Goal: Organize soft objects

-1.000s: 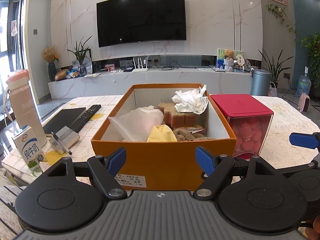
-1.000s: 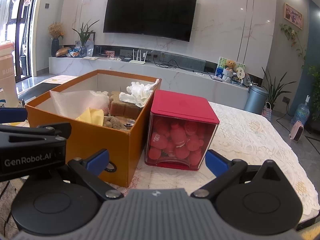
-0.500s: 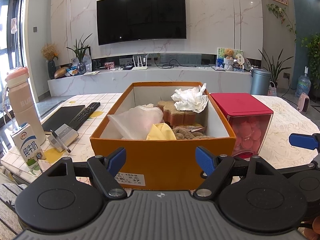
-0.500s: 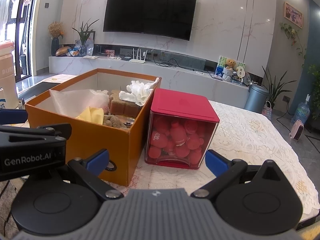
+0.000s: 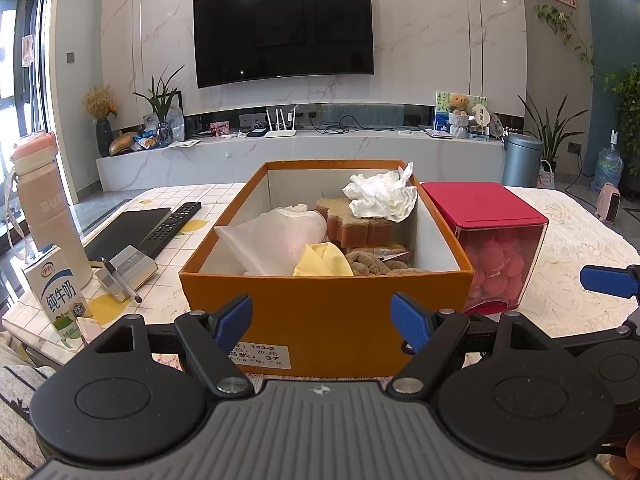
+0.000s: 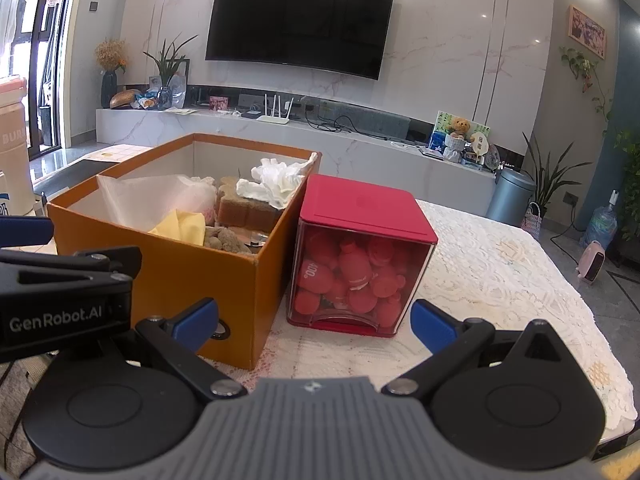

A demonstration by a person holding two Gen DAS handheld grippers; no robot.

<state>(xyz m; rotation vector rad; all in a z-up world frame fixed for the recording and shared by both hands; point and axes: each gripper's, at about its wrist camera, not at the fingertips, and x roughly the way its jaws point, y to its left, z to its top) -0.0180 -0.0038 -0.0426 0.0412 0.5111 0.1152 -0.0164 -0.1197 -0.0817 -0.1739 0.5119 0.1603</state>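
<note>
Nearest the cameras, the left gripper (image 5: 322, 318) hangs in front of the near wall of an orange box (image 5: 328, 312), its blue fingers spread wide with nothing between them, not touching the cardboard. The right gripper (image 6: 314, 320) hangs just to its right, its fingers likewise spread and empty, facing the gap between the box's corner and a clear bin with a red lid (image 6: 362, 256). The box stands on the table (image 6: 500, 264), touching or just beside the bin, which is packed with red soft balls (image 6: 352, 272). Inside the box lie the soft things: a yellow cloth (image 5: 322, 262) and a brown plush toy (image 5: 370, 264) at the near end, a translucent white bag (image 5: 276, 236) on the left, a brown sponge (image 5: 354, 220) behind, and a crumpled white tissue (image 5: 380, 196) on top of it at the far right. Left of the box sit a milk carton (image 5: 58, 294), a pink bottle (image 5: 48, 208) and a remote (image 5: 170, 224). Far back, a television (image 5: 284, 30) hangs on the marble wall.
</note>
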